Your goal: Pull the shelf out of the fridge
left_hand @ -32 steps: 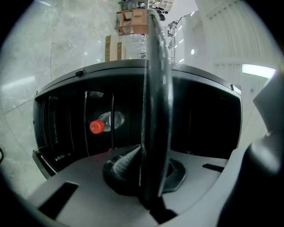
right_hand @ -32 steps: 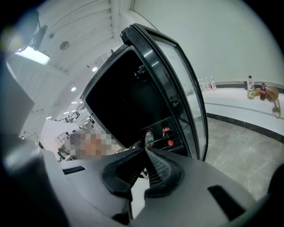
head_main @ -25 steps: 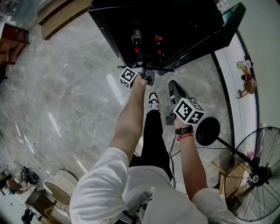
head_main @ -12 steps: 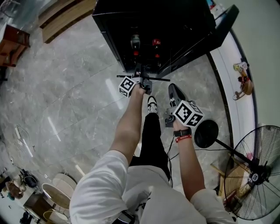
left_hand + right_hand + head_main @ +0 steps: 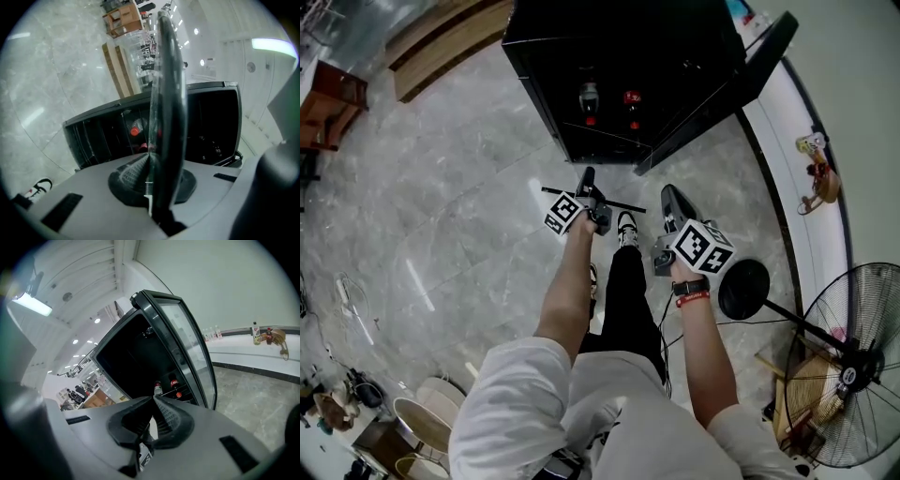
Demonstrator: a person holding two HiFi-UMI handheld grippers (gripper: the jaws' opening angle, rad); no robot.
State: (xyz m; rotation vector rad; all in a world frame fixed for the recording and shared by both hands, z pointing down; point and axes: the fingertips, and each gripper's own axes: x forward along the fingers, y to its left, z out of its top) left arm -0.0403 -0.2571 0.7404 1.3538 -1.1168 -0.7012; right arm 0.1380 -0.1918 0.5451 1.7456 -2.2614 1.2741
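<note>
Roughly, floor: grey polished marble floor (image 5: 441, 187), fills most of head view.
Fridge: black glass-door fridge (image 5: 619, 47), stands on floor ahead of person. Its door (image 5: 727, 84) is swung wide open, to the right in head view.
Person: white tee, dark trousers, one gripper per hand, both arms stretched toward fridge.
Fan: black wire-cage standing fan (image 5: 853, 375), lower right of head view. Its round base (image 5: 744, 286) is near R wrist.
Counter: white curved counter (image 5: 243, 350) along wall w/ a few small items on it, well apart from fridge.
Shelf: clear glass shelf w/ dark rim (image 5: 628, 207), fully out of fridge, in the air over floor btwn person and open fridge front. In left gripper view the shelf (image 5: 168, 93) stands on edge, running away from camera.
L hand: left gripper (image 5: 589, 187) clamped on shelf's near edge, jaws pinched onto both faces of the pane.
R hand: right gripper (image 5: 152, 413) w/ jaws together, nothing btwn them. It is beside shelf, not touching, aimed into fridge.
Shoe: black-white shoe (image 5: 627, 223) on floor just below shelf in head view.
Bottles: two small bottles (image 5: 589, 94) side by side inside fridge, some red on them.
</note>
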